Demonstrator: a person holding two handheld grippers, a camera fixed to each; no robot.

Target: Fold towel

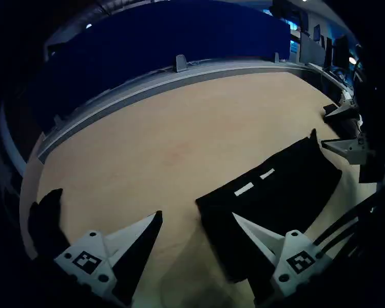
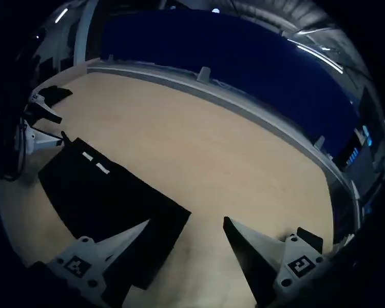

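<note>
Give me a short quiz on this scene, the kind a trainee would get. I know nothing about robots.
1. True or false: the left gripper is shut on the towel.
2. Pick one. The towel is: A) white, B) black, C) red.
3. Fill in: the towel lies flat on a wooden ____.

Key: 1 false, its jaws stand open with nothing pressed between them; 2 B; 3 table.
</note>
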